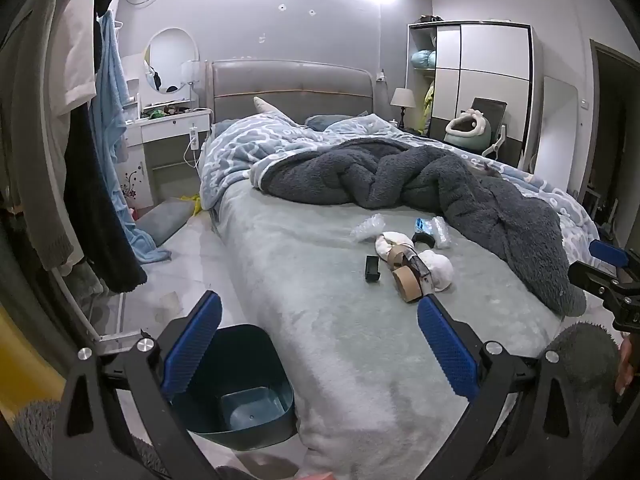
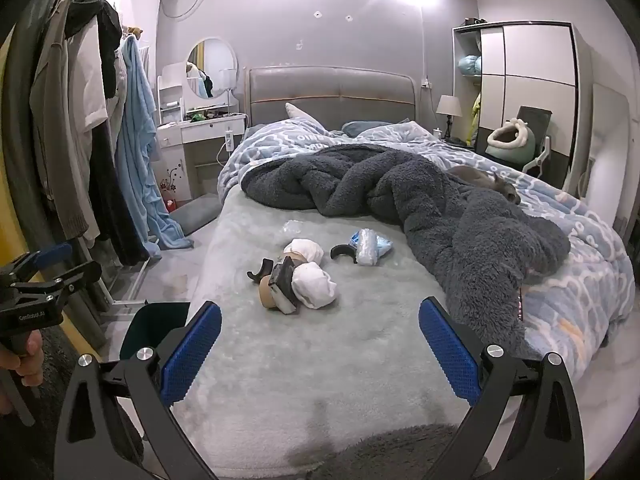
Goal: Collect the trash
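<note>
Both the left gripper and right gripper are hovering with fingers spread wide, holding nothing. The bin is sitting beside the bed; the trash cluster is lying mid-bed, so wads are likely rolling off the plush cover or tangling with the tape roll.

Bed with pale grey-green plush cover. Lying on it: two white wads, tape rolls, black hook piece, clear plastic wrappers, rumpled dark grey blanket. On floor beside bed: dark bin.
</note>
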{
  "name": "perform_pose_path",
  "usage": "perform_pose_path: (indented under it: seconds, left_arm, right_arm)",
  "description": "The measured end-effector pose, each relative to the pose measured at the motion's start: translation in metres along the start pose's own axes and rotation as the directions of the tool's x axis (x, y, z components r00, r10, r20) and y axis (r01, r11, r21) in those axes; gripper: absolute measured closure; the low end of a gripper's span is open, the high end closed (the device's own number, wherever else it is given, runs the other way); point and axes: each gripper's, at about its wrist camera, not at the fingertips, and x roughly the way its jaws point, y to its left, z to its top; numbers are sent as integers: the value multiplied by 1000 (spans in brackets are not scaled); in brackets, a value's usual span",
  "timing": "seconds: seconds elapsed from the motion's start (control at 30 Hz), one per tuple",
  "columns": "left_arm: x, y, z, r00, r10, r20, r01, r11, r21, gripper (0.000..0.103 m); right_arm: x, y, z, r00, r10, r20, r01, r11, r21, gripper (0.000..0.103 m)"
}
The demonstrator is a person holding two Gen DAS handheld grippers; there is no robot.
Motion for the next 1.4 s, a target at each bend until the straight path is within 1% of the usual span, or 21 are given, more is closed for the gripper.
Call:
perform_pose_path:
  seconds: [0.33,0.47,0.73,0.87,1.1,1.4]
  left_arm:
    - [0,1,-2,1000,-3,-2,3,1000,-3,3]
    - [1,2,-3,1000,5,4,-5,1000,-3,3]
    - [1,-2,-1,1000,8,-11,-8,1000,5,3]
    - [2,-3,1,999,32,-1,-32,999,3,3]
    - [2,4,0,999,43,1,-43,999,-25,3]
    - [3,5,0,1000,12,-6,-13,999,-29,3]
  right_arm:
    - [-1,0,0,1000,2,2,-2,1000,2,3]
    - [0,0,0,1000,2,2,-2,1000,3,3]
    - [-1,1,0,1000,2,2,-2,1000,3,3]
    - [-1,1,-1,1000,3,3,-3,1000,2,3]
    - [0,1,-1,1000,3,3,-3,1000,3,3]
    - [0,1,0,1000,4,1,-4,1000,7,3]
